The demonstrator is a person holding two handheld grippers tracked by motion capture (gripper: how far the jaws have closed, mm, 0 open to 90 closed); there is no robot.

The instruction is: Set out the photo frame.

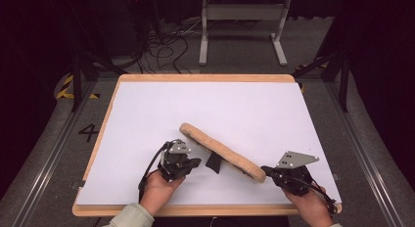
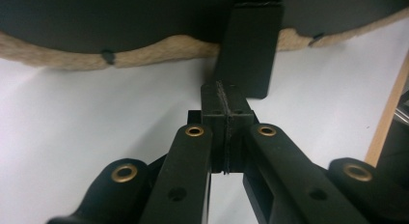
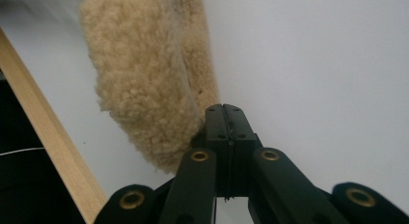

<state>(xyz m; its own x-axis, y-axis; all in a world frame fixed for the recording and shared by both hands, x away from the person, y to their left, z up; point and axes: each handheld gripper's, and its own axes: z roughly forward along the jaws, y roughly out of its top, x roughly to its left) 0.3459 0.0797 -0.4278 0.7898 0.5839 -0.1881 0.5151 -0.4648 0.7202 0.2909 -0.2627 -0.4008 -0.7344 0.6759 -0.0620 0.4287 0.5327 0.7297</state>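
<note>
**Two shut grippers at a tilted fleece pad, near front edge**

Two grippers work low on the table (image 1: 147,90), both close to its front wooden rim. The pad (image 1: 220,149), a long tan fleece piece with a dark underside, lies diagonally from mid-table toward the front right, tipped up on edge, woolly side facing away.

Left gripper (image 1: 195,163): jaws pressed together, nothing between them. In the left gripper view its tips (image 2: 226,108) sit right at a black tab (image 2: 251,45) hanging from the pad's dark underside (image 2: 120,16); whether they touch it I cannot tell. The high view shows that tab (image 1: 214,162) as a dark flap under the pad's middle.

Right gripper (image 1: 266,170): jaws together too, no thing clamped. Its tips (image 3: 225,119) sit against the pad's lower end (image 3: 144,89); fleece bulges just left of them. The wood rim (image 3: 48,151) runs close on that side.

Open room: wide bare white surface behind and left of the pad, also to the far right. Tight room at the front: both hands (image 1: 157,190) sit almost on the front rim, the right hand (image 1: 313,207) near the front right corner.

Around: a grey metal frame (image 1: 242,26) and loose cables (image 1: 161,51) on the floor beyond the table, well apart. A painted "4" (image 1: 89,132) and yellow-black tape (image 1: 66,87) mark the floor at left. The pad itself stands between the two grippers.
</note>
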